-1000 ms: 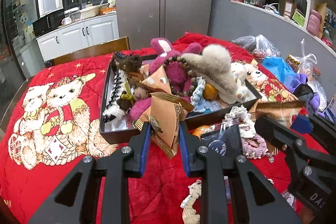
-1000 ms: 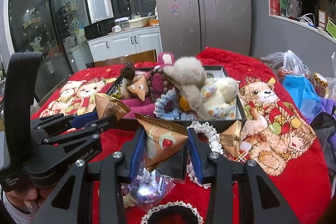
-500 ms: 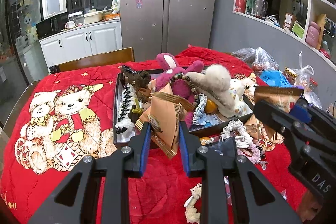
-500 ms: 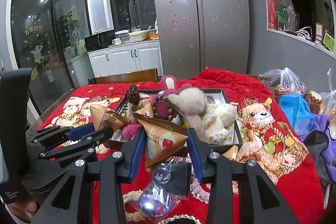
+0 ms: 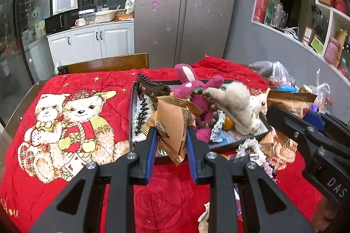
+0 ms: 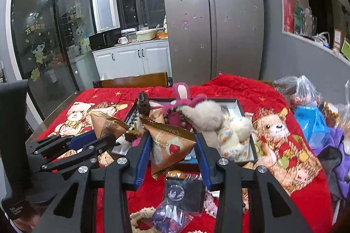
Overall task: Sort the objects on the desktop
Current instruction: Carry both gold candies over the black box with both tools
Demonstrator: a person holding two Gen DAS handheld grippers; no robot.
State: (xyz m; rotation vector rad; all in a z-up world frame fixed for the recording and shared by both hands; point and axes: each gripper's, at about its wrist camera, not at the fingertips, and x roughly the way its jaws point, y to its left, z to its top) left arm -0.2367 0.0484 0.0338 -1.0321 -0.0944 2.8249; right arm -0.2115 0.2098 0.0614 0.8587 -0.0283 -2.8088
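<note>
My left gripper [image 5: 171, 136] is shut on a brown triangular snack packet [image 5: 174, 123] and holds it above the red quilt, in front of the black tray [image 5: 131, 119]. My right gripper [image 6: 174, 145] is shut on a second brown triangular packet with a strawberry print [image 6: 169, 143], also raised in front of the tray [image 6: 245, 110]. The tray holds a magenta plush [image 5: 192, 84], a beige furry plush [image 5: 236, 99], a bead bracelet [image 5: 207, 97] and hair clips [image 5: 142, 106]. Each gripper shows in the other's view: the right one [image 5: 310, 119], the left one [image 6: 96, 136].
A black card with a badge [image 6: 183, 191], a clear bag [image 6: 168, 215] and lace scrunchies [image 5: 253, 145] lie on the quilt near the tray's front. Plastic bags [image 6: 310, 121] crowd the table's right side. A wooden chair back [image 5: 107, 62] stands behind the table.
Both grippers have risen and drawn back from the tray with their packets still held; the tray and table look farther and lower now.
</note>
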